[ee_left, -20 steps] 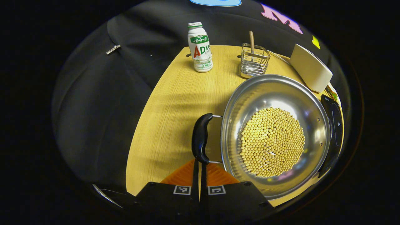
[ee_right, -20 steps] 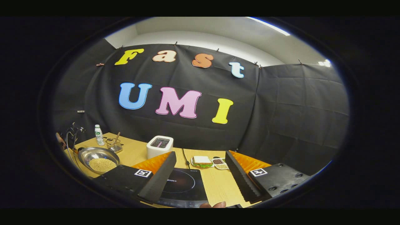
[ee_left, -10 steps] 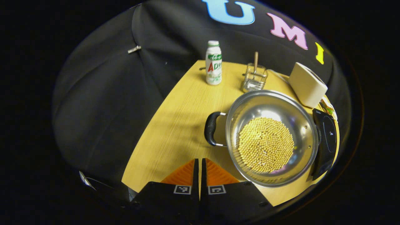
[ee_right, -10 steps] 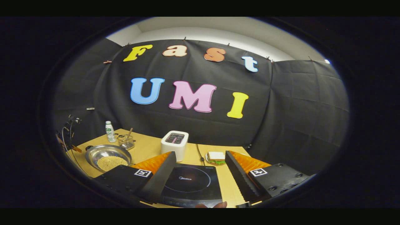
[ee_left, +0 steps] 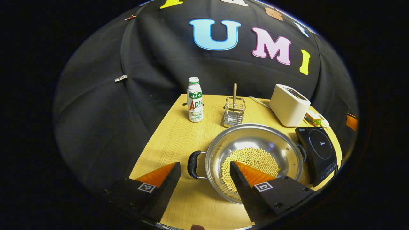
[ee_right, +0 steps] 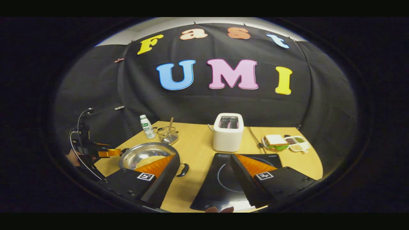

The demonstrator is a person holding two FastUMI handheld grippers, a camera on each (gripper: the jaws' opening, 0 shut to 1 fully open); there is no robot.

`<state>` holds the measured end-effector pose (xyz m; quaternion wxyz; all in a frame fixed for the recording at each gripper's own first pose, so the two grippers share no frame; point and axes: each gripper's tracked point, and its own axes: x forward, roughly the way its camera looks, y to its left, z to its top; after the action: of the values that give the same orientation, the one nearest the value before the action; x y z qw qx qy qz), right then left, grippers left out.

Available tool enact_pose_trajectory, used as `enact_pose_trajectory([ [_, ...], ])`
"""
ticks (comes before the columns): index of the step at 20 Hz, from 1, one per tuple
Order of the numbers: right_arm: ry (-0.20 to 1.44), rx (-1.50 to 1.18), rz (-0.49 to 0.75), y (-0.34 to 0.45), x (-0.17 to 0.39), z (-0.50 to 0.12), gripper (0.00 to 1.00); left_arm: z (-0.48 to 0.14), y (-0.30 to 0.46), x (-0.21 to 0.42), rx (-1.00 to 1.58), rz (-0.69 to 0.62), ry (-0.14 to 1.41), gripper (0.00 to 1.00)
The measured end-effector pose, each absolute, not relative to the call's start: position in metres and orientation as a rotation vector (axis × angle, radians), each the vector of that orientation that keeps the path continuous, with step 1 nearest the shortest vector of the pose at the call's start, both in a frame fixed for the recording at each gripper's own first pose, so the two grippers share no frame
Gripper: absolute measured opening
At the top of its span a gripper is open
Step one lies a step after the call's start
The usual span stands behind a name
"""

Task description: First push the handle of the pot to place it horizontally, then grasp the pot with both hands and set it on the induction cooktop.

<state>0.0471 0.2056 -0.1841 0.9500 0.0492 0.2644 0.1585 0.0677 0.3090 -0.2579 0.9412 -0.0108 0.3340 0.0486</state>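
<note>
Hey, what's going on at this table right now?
A person holds two grippers over a wooden table. The left gripper is open around the near handle of a steel pot of beans. The right gripper hangs open between pot and induction cooktop. Nothing is gripped.

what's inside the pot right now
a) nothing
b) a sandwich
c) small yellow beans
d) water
c: in the left gripper view the pot holds a heap of small yellow beans on its bottom, while the sandwich sits on a plate at the table's far side in the right gripper view.
</note>
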Motion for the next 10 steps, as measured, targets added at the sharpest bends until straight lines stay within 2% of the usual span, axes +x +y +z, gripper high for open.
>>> enact_pose_trajectory([
  [10, 0.889, 0.106, 0.345, 0.285, 0.056, -0.309, 0.99, -0.313, 0.312, 0.103, -0.022, 0.052, 0.813, 0.96],
])
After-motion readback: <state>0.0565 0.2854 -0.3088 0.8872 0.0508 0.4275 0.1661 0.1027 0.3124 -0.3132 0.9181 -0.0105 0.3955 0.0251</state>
